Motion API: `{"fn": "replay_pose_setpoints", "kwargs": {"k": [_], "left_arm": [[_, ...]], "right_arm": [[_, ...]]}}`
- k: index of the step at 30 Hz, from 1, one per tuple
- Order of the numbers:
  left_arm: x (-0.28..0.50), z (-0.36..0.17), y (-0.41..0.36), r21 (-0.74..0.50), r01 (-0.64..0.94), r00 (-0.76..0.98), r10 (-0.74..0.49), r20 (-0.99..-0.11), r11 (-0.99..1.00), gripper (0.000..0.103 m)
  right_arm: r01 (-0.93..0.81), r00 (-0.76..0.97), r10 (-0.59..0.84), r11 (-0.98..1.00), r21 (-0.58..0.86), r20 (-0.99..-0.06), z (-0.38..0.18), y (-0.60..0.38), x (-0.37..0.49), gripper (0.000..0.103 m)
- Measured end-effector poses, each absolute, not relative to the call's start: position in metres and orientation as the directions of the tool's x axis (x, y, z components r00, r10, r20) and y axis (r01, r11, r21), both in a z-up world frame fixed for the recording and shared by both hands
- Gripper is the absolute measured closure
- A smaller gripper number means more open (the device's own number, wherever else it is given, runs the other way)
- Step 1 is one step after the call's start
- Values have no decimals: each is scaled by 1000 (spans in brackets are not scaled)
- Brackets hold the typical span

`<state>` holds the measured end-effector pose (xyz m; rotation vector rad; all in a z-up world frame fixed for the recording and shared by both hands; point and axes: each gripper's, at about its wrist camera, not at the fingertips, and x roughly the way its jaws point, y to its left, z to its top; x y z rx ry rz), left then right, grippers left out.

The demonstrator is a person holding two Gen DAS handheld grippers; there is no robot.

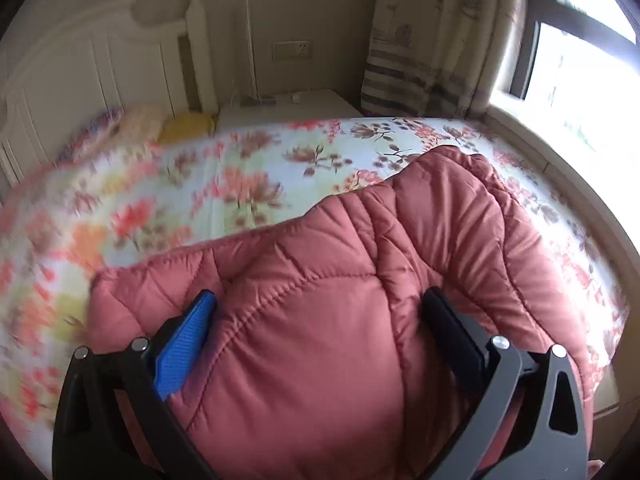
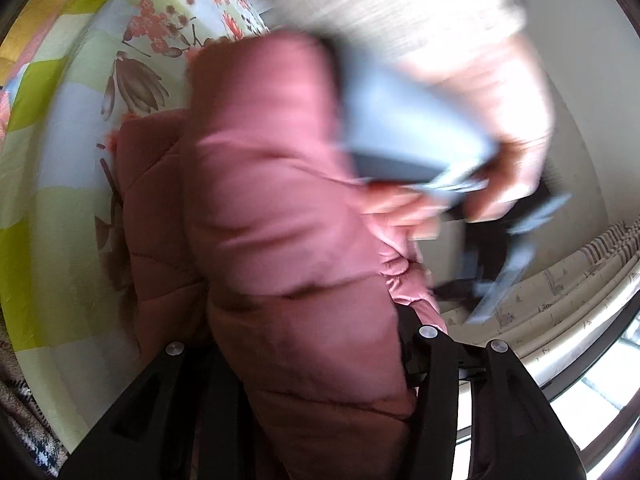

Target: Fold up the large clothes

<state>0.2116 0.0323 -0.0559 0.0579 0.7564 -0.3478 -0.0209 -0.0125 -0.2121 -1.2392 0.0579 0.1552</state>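
One quilted pink coat (image 1: 320,300) is lying bunched on the floral bed (image 1: 240,172), its near bulk rising between your left tongs (image 1: 316,320), whose fingers are standing wide apart on either side of the padding, the blue pad (image 1: 184,352) touching fabric on one side and the black finger (image 1: 452,336) pressing in on the other; you are not yet clamping anything there. In the right wrist view, the same coat (image 2: 280,200) is filling the frame between your right tongs (image 2: 304,360), also spread apart around a thick roll of it; whether the pads are actually gripping cannot be told through the blur. Your left hand (image 2: 512,128) is appearing smeared above, carrying its tool. Handling, as a judgement: the coat is looking soft, puffy and springy, fairly light for its bulk, with a slick shell likely to slide; you are better off taking a stitched seam or hem edge than a fat padded panel, which would squeeze out. Count: one coat, two tongs, one bed, two pillows (image 1: 140,120) at the headboard, one nightstand (image 1: 288,108), one curtain (image 1: 420,40).
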Motion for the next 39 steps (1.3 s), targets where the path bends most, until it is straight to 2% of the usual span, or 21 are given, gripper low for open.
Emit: {"fn": "replay_pose_setpoints", "kwargs": {"k": [2, 6, 7, 8, 9, 10, 13, 15, 17, 22, 25, 28, 32, 35, 37, 39], "left_arm": [[214, -62, 48, -121, 306, 674, -305, -673, 944, 2], [210, -65, 56, -104, 295, 702, -289, -651, 950, 2], [211, -67, 59, -111, 291, 706, -291, -646, 950, 2], [211, -63, 59, -119, 289, 705, -295, -645, 950, 2], [209, -62, 61, -130, 287, 702, -300, -645, 949, 2], [210, -60, 62, -139, 286, 699, -306, -646, 948, 2], [211, -60, 65, -162, 284, 695, -319, -644, 945, 2], [210, -60, 66, -164, 282, 699, -319, -640, 945, 2], [209, -60, 66, -162, 276, 706, -315, -635, 947, 2], [208, -61, 71, -183, 268, 711, -322, -625, 946, 2], [208, -61, 72, -188, 265, 714, -324, -621, 946, 2], [206, -62, 73, -186, 264, 718, -322, -617, 946, 2], [207, -61, 72, -174, 262, 710, -312, -631, 949, 2], [204, -50, 66, -107, 246, 697, -252, -671, 963, 2], [191, -33, 64, -44, 197, 727, -176, -663, 979, 2], [178, -18, 64, -56, 169, 748, -165, -643, 984, 2]], "right_arm": [[-146, 989, 80, 299, -943, -127, -216, -8, -23, 55], [-179, 983, 96, 314, -932, -156, -205, -10, -33, 52], [-236, 971, 123, 355, -905, -205, -196, -17, -38, 40], [-275, 961, 145, 384, -881, -237, -188, -21, -45, 22], [-322, 946, 179, 418, -849, -270, -179, -29, -50, 17], [-396, 917, 231, 458, -796, -324, -166, -40, -58, 16], [-521, 854, 335, 542, -660, -398, -139, -65, -70, 16], [-568, 823, 406, 625, -536, -398, -114, -87, -72, 16], [-582, 807, 450, 714, -389, -382, -91, -108, -61, 22], [-526, 814, 451, 839, -136, -366, -74, -140, -10, 27], [-513, 784, 389, 844, -154, -483, -97, -129, 18, 30], [-480, 814, 321, 841, -250, -485, -118, -121, 29, 28], [-475, 804, 296, 841, -259, -515, -112, -119, 31, 27], [-463, 806, 270, 843, -276, -528, -117, -114, 31, 27], [-456, 810, 254, 840, -295, -528, -118, -109, 27, 27], [-455, 810, 254, 841, -293, -528, -120, -109, 28, 26]]}}
